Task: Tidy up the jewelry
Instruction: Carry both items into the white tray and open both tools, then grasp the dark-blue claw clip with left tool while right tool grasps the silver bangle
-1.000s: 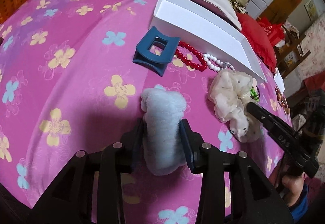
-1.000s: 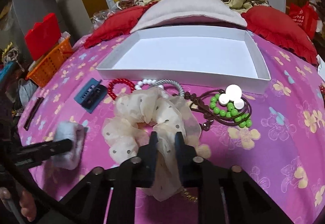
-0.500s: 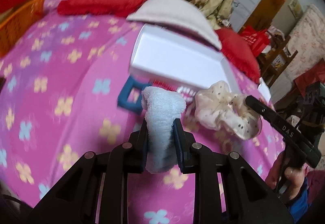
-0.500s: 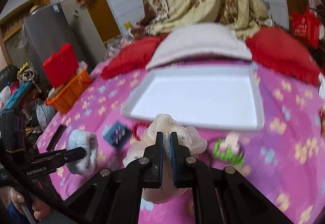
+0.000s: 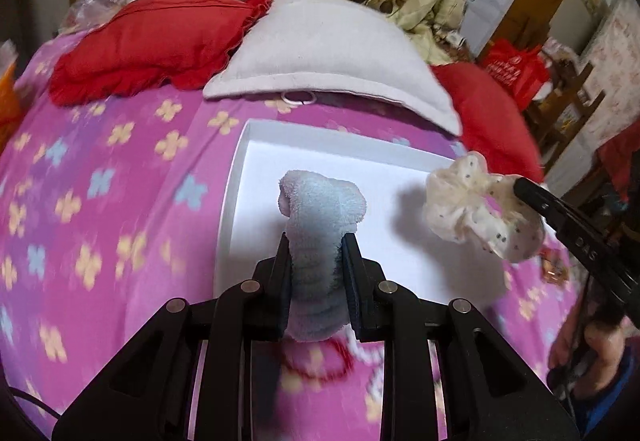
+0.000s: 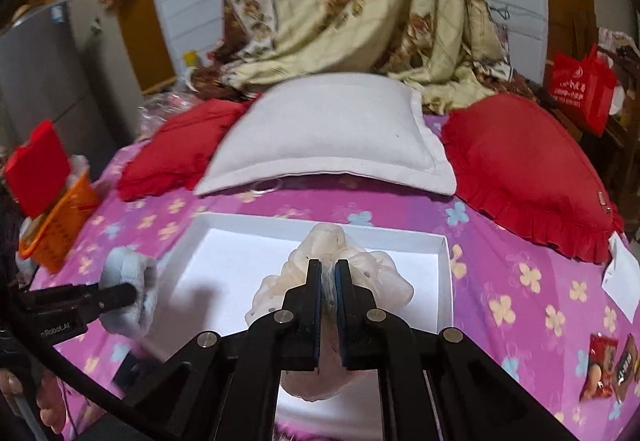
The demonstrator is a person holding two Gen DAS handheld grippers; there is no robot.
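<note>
Left wrist view: left gripper (image 5: 316,265) pinches the blue fluffy scrunchie (image 5: 320,217), jaws closed on its middle, a loop standing up past the fingertips. White tray (image 5: 236,197) lies directly ahead of and below the jaws. To the right of the jaws, the cream dotted scrunchie (image 5: 476,209) hangs from the right gripper's tip over the tray's far right side. Beads below the jaws are blurred; cannot make them out.

Risk, as I judge it: the left jaws sit near the tray's left wall, so a release here might drop the scrunchie on the rim or the pink floral bedspread (image 5: 100,201). Plush pile may also cling to a pad and drag out.

Right wrist view: right gripper (image 6: 328,301) is clamped narrow on the cream scrunchie, fabric bulging ahead of and under the jaws, tray floor beyond. Left gripper with its blue scrunchie is off to the left, level with the tray's left wall.

Risk: the thin fabric could snag between the pads, and both tools converging over one tray could bump.
</note>
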